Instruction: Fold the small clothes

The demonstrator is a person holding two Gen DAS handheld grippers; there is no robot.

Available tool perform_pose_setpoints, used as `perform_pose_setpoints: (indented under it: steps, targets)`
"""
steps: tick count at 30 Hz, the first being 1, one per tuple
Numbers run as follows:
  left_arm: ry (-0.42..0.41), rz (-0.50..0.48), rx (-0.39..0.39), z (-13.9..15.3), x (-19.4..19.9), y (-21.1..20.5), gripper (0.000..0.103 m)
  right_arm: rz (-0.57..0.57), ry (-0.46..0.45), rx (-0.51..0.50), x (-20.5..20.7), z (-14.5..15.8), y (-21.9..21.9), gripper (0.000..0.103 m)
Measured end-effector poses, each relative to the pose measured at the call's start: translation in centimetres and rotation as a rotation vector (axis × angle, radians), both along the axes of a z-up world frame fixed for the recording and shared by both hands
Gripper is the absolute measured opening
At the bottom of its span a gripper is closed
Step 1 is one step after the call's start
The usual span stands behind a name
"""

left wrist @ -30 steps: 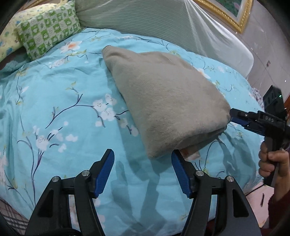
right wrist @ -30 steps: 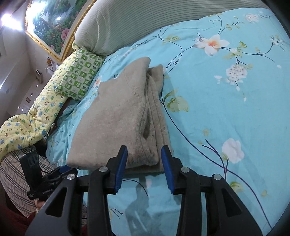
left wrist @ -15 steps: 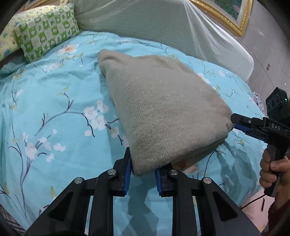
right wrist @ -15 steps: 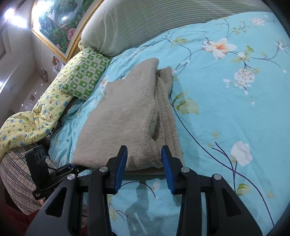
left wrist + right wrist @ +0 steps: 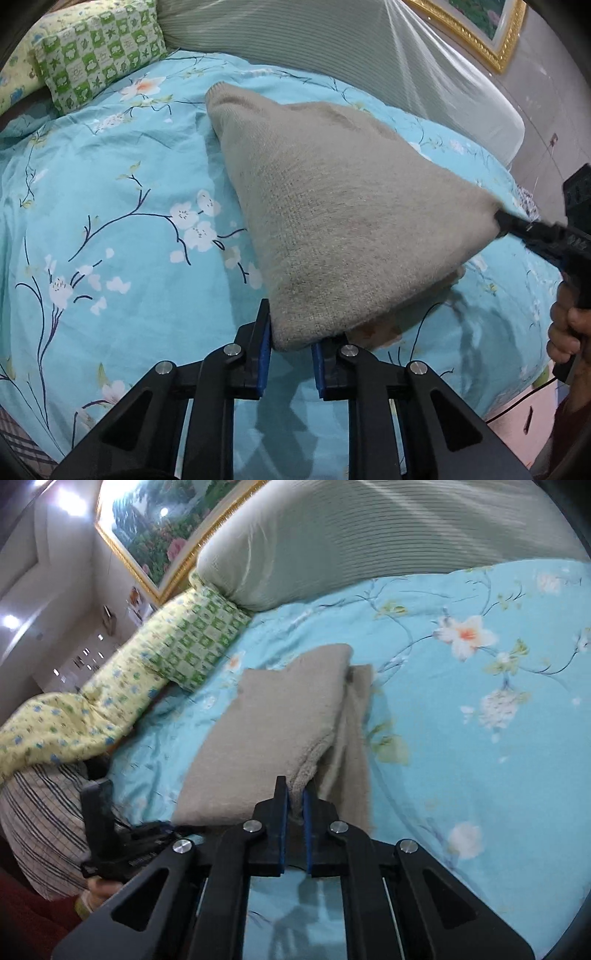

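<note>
A folded beige knit garment (image 5: 332, 206) lies on the blue floral bed cover (image 5: 110, 184), its near edge raised off the bed. My left gripper (image 5: 291, 325) has the near left corner between its blue pads; its jaws are closing and press on the knit. In the right wrist view my right gripper (image 5: 295, 794) is shut on the top layer at the garment's (image 5: 273, 731) near right corner, with a lower layer hanging beside it. The left wrist view shows the right gripper (image 5: 517, 229) at the lifted right corner, held by a hand (image 5: 569, 332).
A green checked pillow (image 5: 99, 48) and a striped grey headboard cushion (image 5: 332, 48) stand at the far side. A yellow floral quilt (image 5: 74, 716) lies at the left. A gold-framed picture (image 5: 155, 520) hangs above. The bed's edge and pink floor (image 5: 517, 417) are at lower right.
The left jaws closed onto the garment's near corner. The right jaws shut on the other corner and rose, lifting the near edge off the bed.
</note>
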State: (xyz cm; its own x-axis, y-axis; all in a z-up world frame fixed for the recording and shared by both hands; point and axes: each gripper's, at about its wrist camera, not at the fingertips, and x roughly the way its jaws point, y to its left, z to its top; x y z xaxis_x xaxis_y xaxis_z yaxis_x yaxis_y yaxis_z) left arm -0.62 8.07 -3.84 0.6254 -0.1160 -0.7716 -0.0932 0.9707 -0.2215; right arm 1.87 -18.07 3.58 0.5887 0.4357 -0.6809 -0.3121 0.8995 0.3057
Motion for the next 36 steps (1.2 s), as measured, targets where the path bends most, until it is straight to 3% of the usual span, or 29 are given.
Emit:
perform_pose_setpoints:
  steps: [4,7,14,16,18,24,28,32,36]
  targets:
    - [0.044,-0.004,-0.031,-1.5,0.3,0.4,0.015,-0.038,0.101,-0.073,0.4,-4.7,-0.5,0.007]
    - [0.048,-0.014,-0.049,-1.5,0.4,0.7,0.016,-0.072,0.116,-0.048,0.5,-6.1,-1.0,0.007]
    - [0.055,-0.084,-0.107,-0.1,-1.5,1.6,0.021,-0.091,0.145,-0.036,0.1,-5.1,-1.5,0.013]
    - [0.03,-0.106,-0.14,1.1,-2.3,2.3,0.022,-0.119,0.133,-0.049,-0.9,-4.2,-2.1,0.023]
    - [-0.013,-0.119,-0.136,2.9,-2.2,2.9,0.022,-0.127,0.105,-0.022,-1.6,-3.0,-2.7,0.023]
    - [-0.139,-0.139,-0.162,6.4,3.2,3.7,0.026,-0.053,-0.005,0.031,0.8,0.8,0.6,0.022]
    - [-0.151,-0.13,-0.173,6.1,6.9,3.1,0.026,-0.001,0.003,0.032,5.5,0.0,4.3,0.022]
    - [-0.076,-0.131,-0.184,3.2,8.7,2.6,0.022,-0.023,0.063,-0.079,7.5,-2.7,5.2,0.022]
    - [-0.066,-0.137,-0.116,1.0,9.0,1.5,0.021,-0.058,0.11,-0.115,7.4,-5.5,3.4,0.0]
